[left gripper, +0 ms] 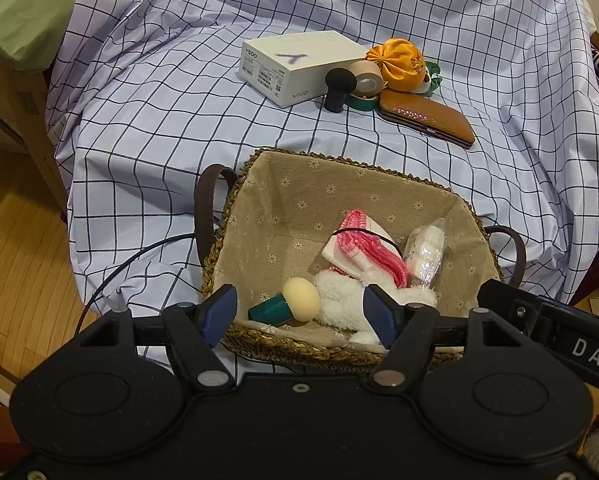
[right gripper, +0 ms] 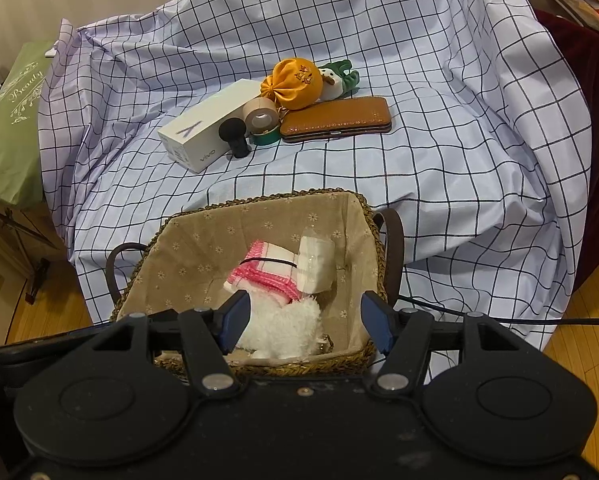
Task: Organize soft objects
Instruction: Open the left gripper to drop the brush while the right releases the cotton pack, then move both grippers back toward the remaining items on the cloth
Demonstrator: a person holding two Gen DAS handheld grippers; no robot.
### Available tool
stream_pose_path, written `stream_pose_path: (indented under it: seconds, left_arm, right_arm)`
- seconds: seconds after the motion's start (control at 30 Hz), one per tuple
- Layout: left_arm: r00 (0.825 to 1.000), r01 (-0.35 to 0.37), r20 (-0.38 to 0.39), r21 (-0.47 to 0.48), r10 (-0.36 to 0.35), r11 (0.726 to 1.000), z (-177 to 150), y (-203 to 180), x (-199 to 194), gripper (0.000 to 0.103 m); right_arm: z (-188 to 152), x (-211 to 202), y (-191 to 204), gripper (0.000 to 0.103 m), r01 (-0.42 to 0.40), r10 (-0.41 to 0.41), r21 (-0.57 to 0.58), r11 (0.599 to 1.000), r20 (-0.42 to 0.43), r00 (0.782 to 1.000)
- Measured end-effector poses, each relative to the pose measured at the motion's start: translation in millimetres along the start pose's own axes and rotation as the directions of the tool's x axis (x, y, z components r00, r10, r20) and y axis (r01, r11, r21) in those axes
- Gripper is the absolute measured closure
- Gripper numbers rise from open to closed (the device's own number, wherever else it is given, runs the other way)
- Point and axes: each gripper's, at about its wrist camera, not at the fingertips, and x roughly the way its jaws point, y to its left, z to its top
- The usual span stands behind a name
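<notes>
Both of your tools hang empty over the near rim of the basket point(left gripper: 339, 354): the left gripper point(left gripper: 299, 316) has its jaws spread wide with nothing between them, and the right gripper point(right gripper: 305, 318) is spread the same way, framing the white plush toy point(right gripper: 283, 332) below without touching it.

Inside the basket you already have the plush toy, a pink-and-white folded cloth point(left gripper: 357, 246) bound by a thin black band, a clear-wrapped white pack point(left gripper: 425, 248) against the right wall, and a cream sponge puff on a teal handle point(left gripper: 287, 304) near the front. So you appear to be between placements, with some soft pieces stowed and more to fetch.

Past the far rim, open checked cloth point(left gripper: 179, 128) gives you a clear lane to the cluster on the bench. There the orange drawstring pouch point(right gripper: 293, 82) and the green-and-white plush point(right gripper: 337, 78) just behind it look like the remaining soft items, perhaps the black puff point(right gripper: 233, 134) too. They crowd against the white phone box point(right gripper: 207, 128), the tape rolls point(right gripper: 261, 118) and the brown case point(right gripper: 335, 120), so come in from above the pouch rather than from the side.

Mind the basket handles point(left gripper: 207, 208) and the black cable point(right gripper: 499, 318) trailing at the bench edge.
</notes>
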Motion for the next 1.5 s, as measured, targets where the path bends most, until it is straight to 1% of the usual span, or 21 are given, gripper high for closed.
stream_pose_path:
  seconds: [0.4, 0.67, 0.8, 0.87, 1.13, 1.27, 1.5]
  left_arm:
    - [0.999, -0.028, 0.031, 0.035, 0.027, 0.999, 2, -5, -6, 0.033]
    - [0.999, -0.041, 0.019, 0.059, 0.040, 0.997, 13, -6, 1, 0.032]
    - [0.998, -0.051, 0.026, 0.071, 0.049, 0.996, 23, -8, 2, 0.031]
    - [0.998, -0.051, 0.027, 0.078, 0.049, 0.996, 28, -10, 4, 0.030]
    - [0.999, -0.039, 0.001, 0.121, 0.039, 0.992, 55, -17, 22, 0.029]
    - [0.999, -0.039, -0.012, 0.138, 0.041, 0.990, 69, -19, 34, 0.029]
    - [0.999, -0.044, -0.010, 0.171, 0.046, 0.984, 93, -22, 53, 0.029]
  right_arm:
    - [5, 6, -3, 0.041, 0.015, -0.015, 0.002, 1.000, -0.012, 1.000]
    - [21, 20, -6, 0.040, 0.035, -0.034, 0.011, 0.999, -0.048, 0.998]
    - [32, 30, -8, 0.040, 0.049, -0.048, 0.010, 0.999, -0.070, 0.996]
    - [39, 36, -9, 0.040, 0.057, -0.056, 0.009, 0.998, -0.080, 0.995]
    - [74, 62, -15, 0.040, 0.089, -0.087, 0.017, 0.996, -0.093, 0.992]
    - [92, 76, -16, 0.039, 0.105, -0.103, 0.014, 0.994, -0.091, 0.991]
    - [126, 98, -18, 0.039, 0.133, -0.133, -0.005, 0.991, -0.068, 0.989]
